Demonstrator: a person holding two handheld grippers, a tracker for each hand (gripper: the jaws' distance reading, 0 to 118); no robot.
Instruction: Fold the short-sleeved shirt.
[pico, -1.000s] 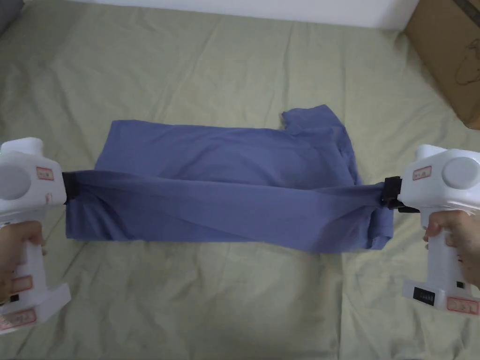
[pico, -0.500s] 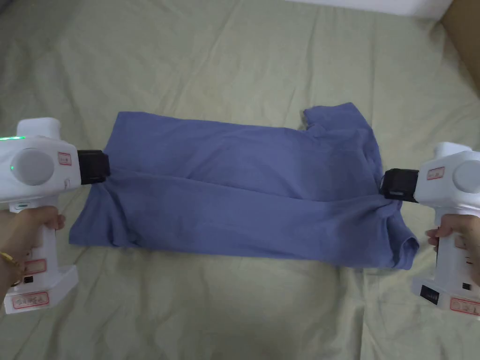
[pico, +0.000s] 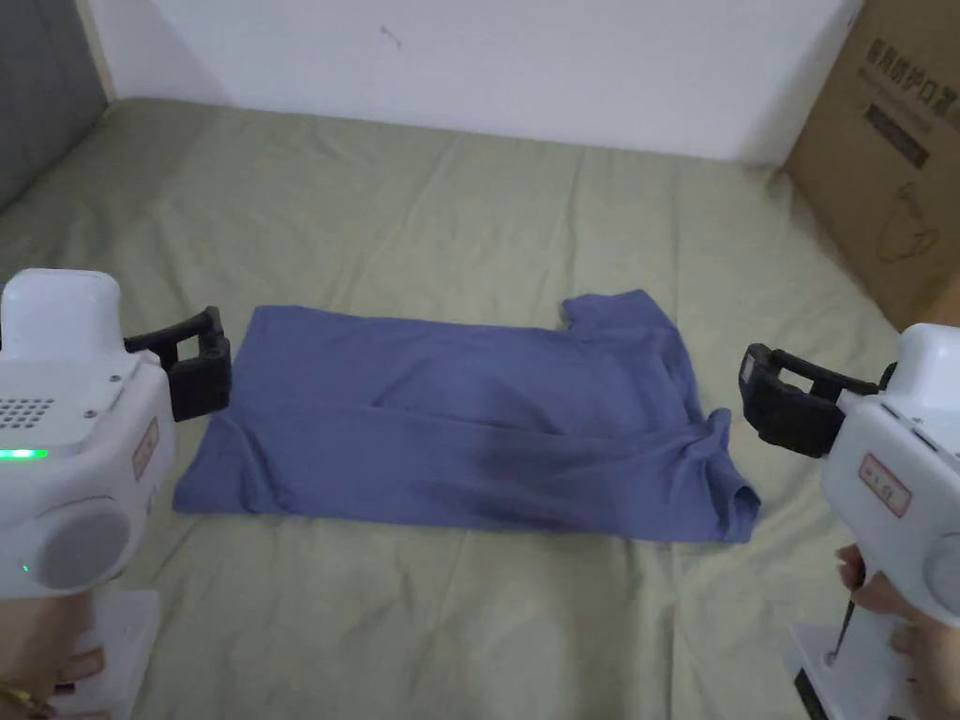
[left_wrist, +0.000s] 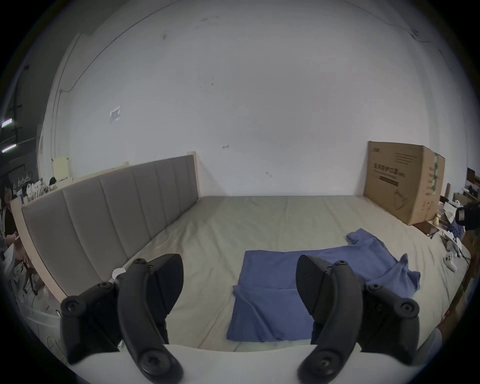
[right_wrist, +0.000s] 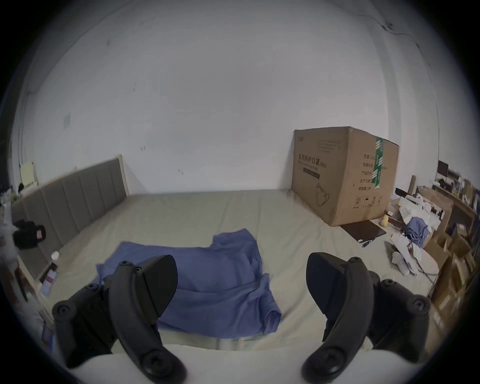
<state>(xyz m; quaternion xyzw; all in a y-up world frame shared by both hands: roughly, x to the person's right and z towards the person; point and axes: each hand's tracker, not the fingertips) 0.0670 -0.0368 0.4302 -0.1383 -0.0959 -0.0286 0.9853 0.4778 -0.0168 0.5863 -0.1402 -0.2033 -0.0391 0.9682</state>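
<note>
A blue short-sleeved shirt (pico: 469, 422) lies flat on the green bed sheet (pico: 469, 234), folded lengthwise into a long band, with a sleeve sticking out at its far right end. My left gripper (pico: 202, 361) is raised just off the shirt's left end, open, nothing between its jaws. My right gripper (pico: 764, 398) hovers just beyond the shirt's right end, also open and empty. In the left gripper view the shirt (left_wrist: 298, 293) lies ahead and to the right of the spread jaws. In the right gripper view the shirt (right_wrist: 207, 285) lies ahead and to the left.
A large cardboard box (pico: 891, 159) stands on the bed at the far right, against the white wall. A grey padded headboard (left_wrist: 109, 215) borders the bed on the left. Cluttered boxes and papers (right_wrist: 428, 233) lie beyond the bed's right edge.
Both grippers have let go of the shirt's ends, opened, and pulled back and up. The shirt's near edge now lies folded over flat. The head camera has tilted up.
</note>
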